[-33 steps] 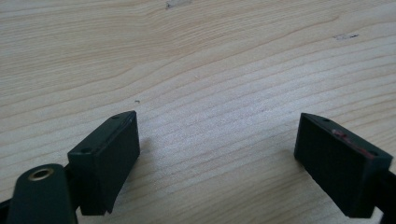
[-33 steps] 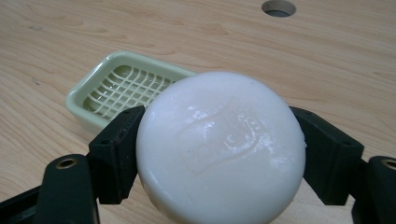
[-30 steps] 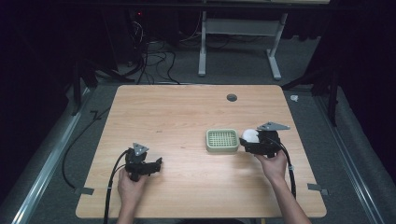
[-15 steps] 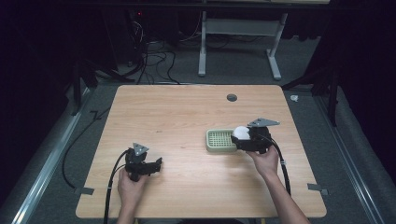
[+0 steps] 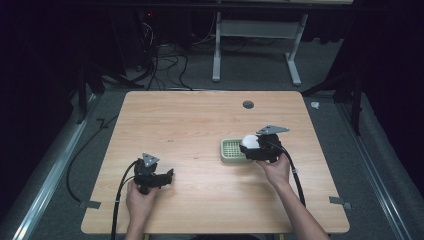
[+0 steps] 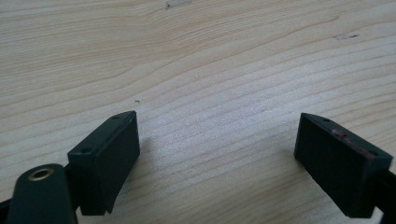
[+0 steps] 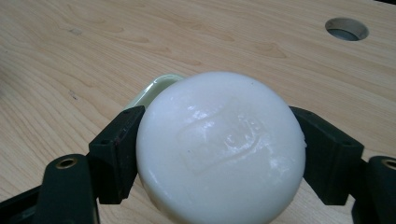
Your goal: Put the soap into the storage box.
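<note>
A round white bar of soap [image 7: 220,147] sits clamped between the two black jaws of my right gripper [image 5: 251,145], shut on it. In the high view the soap [image 5: 249,141] hangs over the right end of a pale green slotted soap dish [image 5: 233,150] on the wooden table. A corner of the dish [image 7: 156,86] peeks out behind the soap in the right gripper view. My left gripper [image 5: 167,176] rests low at the table's front left, open, its jaws [image 6: 215,161] wide apart over bare wood.
The wooden table [image 5: 190,125] has a round cable hole [image 5: 248,104] at its back right. Cables trail from both grippers toward the front edge. Dark floor, cables and a white desk frame [image 5: 255,55] lie beyond the table.
My right gripper has carried the soap leftward, from beside the dish's right edge to over the dish. The left gripper has stayed put.
</note>
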